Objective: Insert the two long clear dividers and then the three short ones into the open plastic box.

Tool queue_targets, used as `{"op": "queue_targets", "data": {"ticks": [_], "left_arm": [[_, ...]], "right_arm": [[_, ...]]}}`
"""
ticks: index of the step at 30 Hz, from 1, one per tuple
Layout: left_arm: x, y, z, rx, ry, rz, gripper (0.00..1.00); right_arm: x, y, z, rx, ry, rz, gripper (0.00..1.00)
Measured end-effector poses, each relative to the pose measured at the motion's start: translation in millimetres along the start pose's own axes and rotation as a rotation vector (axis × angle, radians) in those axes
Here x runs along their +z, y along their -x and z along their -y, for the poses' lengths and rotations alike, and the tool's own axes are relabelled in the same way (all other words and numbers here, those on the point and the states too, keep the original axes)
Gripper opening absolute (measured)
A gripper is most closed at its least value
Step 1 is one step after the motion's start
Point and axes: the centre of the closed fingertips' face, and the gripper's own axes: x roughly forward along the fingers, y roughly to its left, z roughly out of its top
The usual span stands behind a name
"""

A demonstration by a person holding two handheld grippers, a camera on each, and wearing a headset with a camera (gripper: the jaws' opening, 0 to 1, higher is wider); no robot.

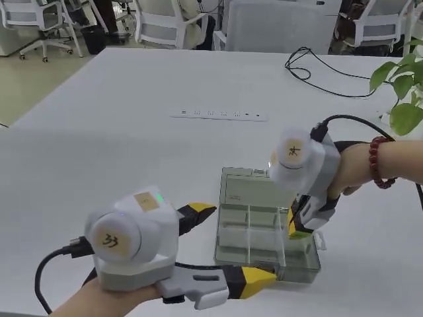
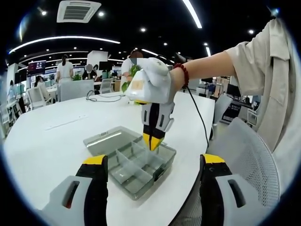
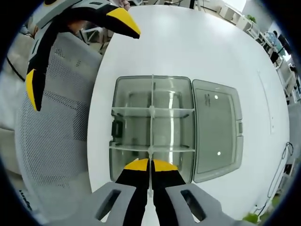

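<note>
Our right tool (image 3: 150,163) is clamped on a clear divider (image 3: 151,94); in the right gripper view its long axis runs from 6 to 12 o'clock across the open box (image 3: 114,94) on the worktop (image 1: 132,152), crossing two seated dividers (image 3: 131,111); we judge the drop must follow that line; the left tool (image 2: 154,159) gapes empty.

Round sticker (image 1: 111,241) on the left gripper (image 1: 241,243): "33", handwritten in dark ink.
Round sticker (image 1: 294,152) on the right gripper (image 1: 295,231): one handwritten dark mark, perhaps a character, not clearly legible.
Square sticker (image 1: 146,201) on the left gripper's top: too blurred to read.
Box lid (image 3: 216,136): faint moulded lettering, too small to read.
</note>
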Motion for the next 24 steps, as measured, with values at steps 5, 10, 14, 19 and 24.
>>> {"op": "queue_targets", "data": {"ticks": [5, 10, 14, 19, 24], "left_arm": [[-1.4, 0.1, 0.5, -0.001, 0.002, -0.004, 0.81], [-1.0, 0.0, 0.5, 0.001, 0.004, -0.004, 0.81], [-0.3, 0.1, 0.5, 0.003, 0.003, -0.004, 0.81], [-0.1, 0.9, 0.2, 0.005, 0.002, -0.005, 0.8], [-1.1, 1.3, -1.2, 0.014, 0.003, -0.008, 0.8]], "right_arm": [[-2.6, -7.5, 0.9, 0.001, -0.023, 0.006, 0.02], [-4.1, -14.1, 1.5, 0.01, -0.041, 0.006, 0.02], [-5.4, -19.5, 1.8, 0.012, -0.051, 0.002, 0.02], [-6.3, -21.8, 2.2, 0.024, -0.076, 0.006, 0.03], [-5.9, -22.6, 1.3, 0.019, -0.092, 0.021, 0.03]]}}
